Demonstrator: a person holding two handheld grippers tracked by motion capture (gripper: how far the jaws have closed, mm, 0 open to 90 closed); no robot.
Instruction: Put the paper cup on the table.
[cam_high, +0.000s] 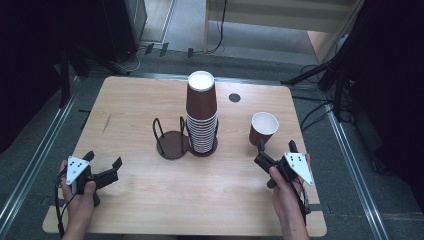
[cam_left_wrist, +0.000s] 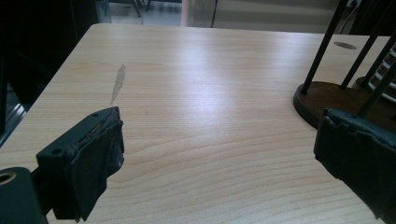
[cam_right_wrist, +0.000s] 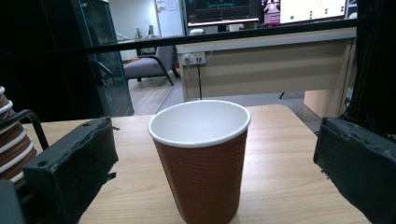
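We find both tongs apart: the right tongs (cam_high: 276, 148) straddle the single brown ribbed paper cup (cam_right_wrist: 200, 158), upright on the pale wooden desk (cam_high: 140, 190), seemingly for gripping; left tongs (cam_high: 104, 164) idle, empty.

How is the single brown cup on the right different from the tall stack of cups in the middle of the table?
The single cup stands alone on the bare table, while the stack of cups sits in a dark wire holder. The single cup is low; the stack rises far higher. The single cup lies between the open right gripper jaws; the stack has no gripper around it. Both are brown, ribbed, white-rimmed and upright.
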